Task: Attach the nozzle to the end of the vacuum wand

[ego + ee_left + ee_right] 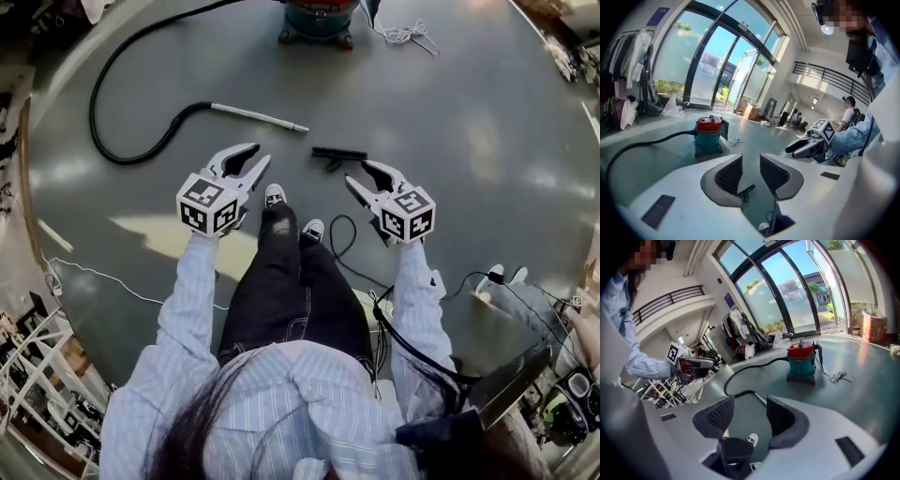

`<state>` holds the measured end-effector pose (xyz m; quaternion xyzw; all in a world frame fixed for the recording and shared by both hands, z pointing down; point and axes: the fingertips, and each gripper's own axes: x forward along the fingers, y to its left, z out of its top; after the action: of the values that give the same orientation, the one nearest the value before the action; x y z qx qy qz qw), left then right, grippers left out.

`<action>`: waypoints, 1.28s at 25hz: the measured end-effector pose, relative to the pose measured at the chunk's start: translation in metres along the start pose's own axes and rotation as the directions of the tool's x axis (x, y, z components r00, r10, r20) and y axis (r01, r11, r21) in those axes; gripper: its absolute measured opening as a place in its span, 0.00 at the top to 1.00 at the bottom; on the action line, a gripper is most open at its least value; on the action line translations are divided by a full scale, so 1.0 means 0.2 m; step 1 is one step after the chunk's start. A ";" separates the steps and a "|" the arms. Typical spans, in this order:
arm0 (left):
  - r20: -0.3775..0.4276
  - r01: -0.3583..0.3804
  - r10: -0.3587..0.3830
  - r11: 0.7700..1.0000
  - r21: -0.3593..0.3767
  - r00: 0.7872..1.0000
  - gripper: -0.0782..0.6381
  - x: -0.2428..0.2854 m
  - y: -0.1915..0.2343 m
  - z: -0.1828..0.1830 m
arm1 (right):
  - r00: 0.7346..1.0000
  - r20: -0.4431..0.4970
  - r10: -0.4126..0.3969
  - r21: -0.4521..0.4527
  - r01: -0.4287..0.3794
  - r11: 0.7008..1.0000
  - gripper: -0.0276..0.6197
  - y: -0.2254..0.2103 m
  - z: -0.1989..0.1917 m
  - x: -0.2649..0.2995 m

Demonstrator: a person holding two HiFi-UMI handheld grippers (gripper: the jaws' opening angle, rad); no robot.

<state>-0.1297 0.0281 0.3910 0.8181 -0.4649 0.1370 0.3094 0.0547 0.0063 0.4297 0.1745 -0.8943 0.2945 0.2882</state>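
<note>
The silver vacuum wand [258, 116] lies on the grey floor at the end of a black hose [122, 141]. To its right, apart from it, lies the short black nozzle [338, 155]. My left gripper [255, 157] hangs open in the air, nearer me than the wand, with nothing in it. My right gripper [358, 172] is open and empty too, just on my side of the nozzle. In the left gripper view the nozzle [746, 191] shows low between the open jaws [751, 166]. The right gripper view shows the wand [760, 398] between its open jaws [750, 411].
A red and teal vacuum cleaner [319, 19] stands at the far side, with a white cord bundle [408, 36] beside it. A thin black cable [342, 239] loops by my shoes [275, 196]. Another person's shoes [502, 276] are at the right. Racks and clutter line the floor's left edge.
</note>
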 end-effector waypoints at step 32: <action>-0.652 0.482 0.144 0.560 0.674 0.745 0.64 2.15 1.77 -2.54 | 0.865 -0.475 -0.161 -0.625 -0.203 0.754 0.49 -1.76 -2.23 1.76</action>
<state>-0.1687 -0.0744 1.1369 0.8091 -0.1253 0.5719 0.0508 0.1367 -0.0338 1.0929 -0.0312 -0.8351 0.0000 0.5492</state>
